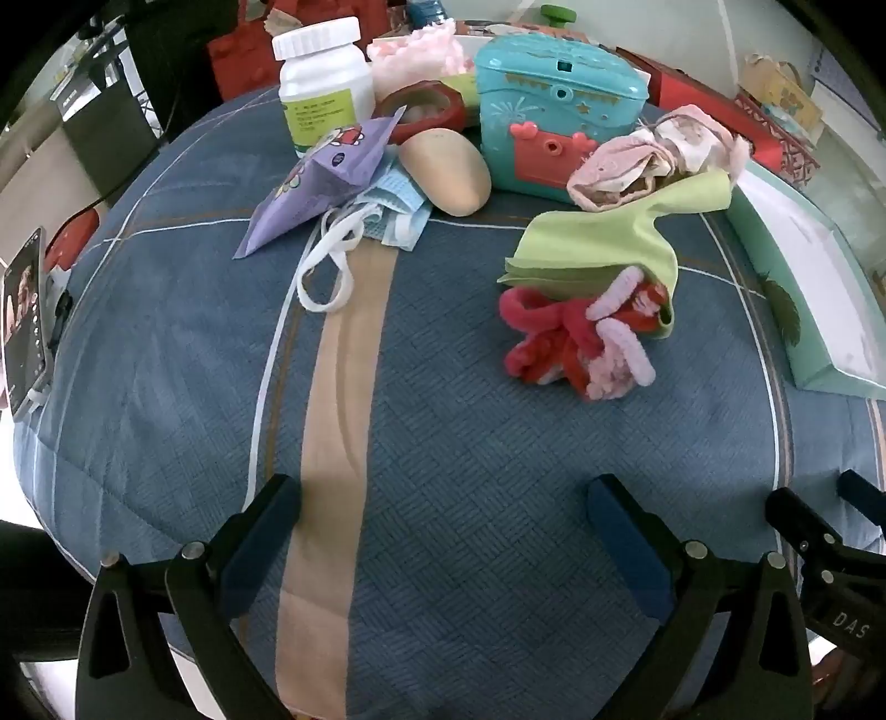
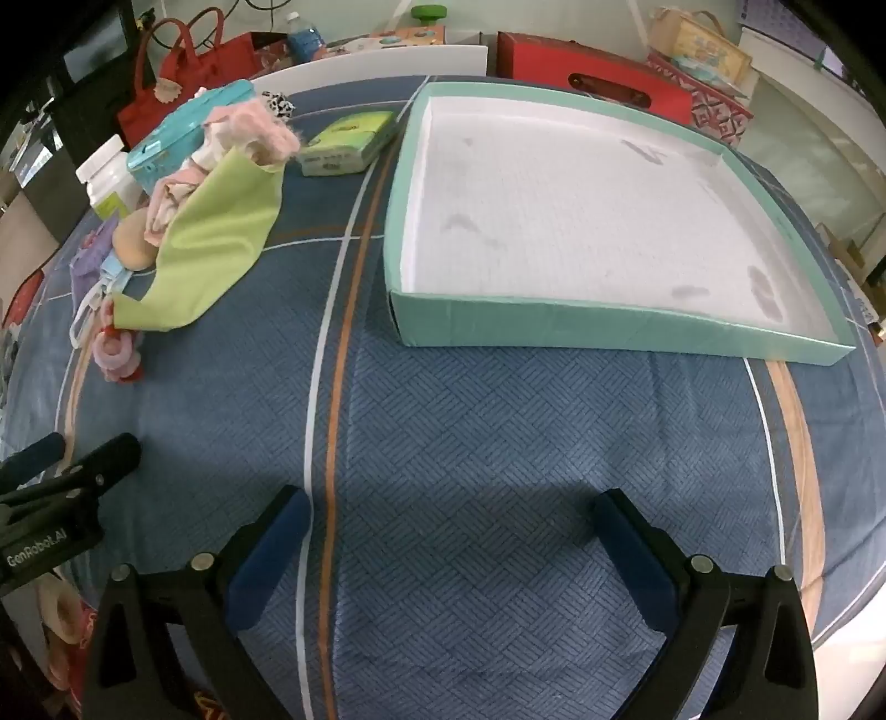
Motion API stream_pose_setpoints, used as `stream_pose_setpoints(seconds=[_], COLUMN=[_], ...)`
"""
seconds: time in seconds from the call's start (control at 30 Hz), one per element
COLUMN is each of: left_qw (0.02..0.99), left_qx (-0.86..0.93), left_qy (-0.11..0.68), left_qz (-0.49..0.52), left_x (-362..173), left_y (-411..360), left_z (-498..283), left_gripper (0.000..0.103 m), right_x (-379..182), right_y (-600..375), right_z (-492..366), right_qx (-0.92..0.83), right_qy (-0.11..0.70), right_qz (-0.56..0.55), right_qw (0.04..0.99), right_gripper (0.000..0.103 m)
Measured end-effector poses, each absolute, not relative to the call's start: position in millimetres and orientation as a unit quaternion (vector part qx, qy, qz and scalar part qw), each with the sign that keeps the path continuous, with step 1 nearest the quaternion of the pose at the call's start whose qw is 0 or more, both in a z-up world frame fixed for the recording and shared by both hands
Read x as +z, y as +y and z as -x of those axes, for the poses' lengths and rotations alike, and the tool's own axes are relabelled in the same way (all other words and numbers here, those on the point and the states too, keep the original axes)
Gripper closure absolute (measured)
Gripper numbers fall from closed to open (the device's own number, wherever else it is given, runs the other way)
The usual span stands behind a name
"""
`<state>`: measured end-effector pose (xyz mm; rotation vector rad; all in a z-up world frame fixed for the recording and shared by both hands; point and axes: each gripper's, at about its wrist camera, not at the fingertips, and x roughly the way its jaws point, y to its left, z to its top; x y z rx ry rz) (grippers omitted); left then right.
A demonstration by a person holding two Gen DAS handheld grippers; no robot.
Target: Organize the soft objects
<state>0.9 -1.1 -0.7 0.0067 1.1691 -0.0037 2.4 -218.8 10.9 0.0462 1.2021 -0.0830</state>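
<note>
Both grippers tilt steeply down over the blue cloth [image 2: 470, 432], side by side. The left gripper [image 1: 443, 531] has its 2 fingers spread wide, holding nothing — the red-pink yarn bundle [image 1: 576, 343] and green cloth [image 1: 598, 243] lie ahead. The right gripper [image 2: 454, 548] is likewise agape and empty, facing the teal tray [image 2: 609, 327].

A blue quilted cover [image 2: 470, 432] with white, orange and tan stripes lies over the bed and fills most of both views. Past its far edge stands a white board [image 2: 387, 58], with a red bag [image 2: 183, 72] at the far left corner and a red box [image 2: 598, 72] toward the far right. A patterned box [image 2: 720, 108] sits beside the red box. A pale wall [image 2: 554, 16] closes the back. The light is soft and even.
</note>
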Motion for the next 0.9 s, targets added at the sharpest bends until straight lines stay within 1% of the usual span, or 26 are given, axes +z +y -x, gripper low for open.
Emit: stream_pose_setpoints(seconds=[0.3,0.9], left_qw=[0.833,0.836], left_qx=[-0.003,-0.001], left_qy=[0.553,0.548], left_qz=[-0.005,-0.001], left_x=[1.9,-2.0], left_y=[-10.1,-1.7], left_z=[-4.6,-2.0], left_gripper=[0.0,0.0], right_x=[11.0,11.1], right_y=[-219.1,-219.2], right_z=[-2.8,-2.6], right_qx=[-0.038,-0.038], right_qy=[0.565,0.565], right_qz=[-0.023,-0.023], right_qw=[0.824,0.824], right_gripper=[0.0,0.0])
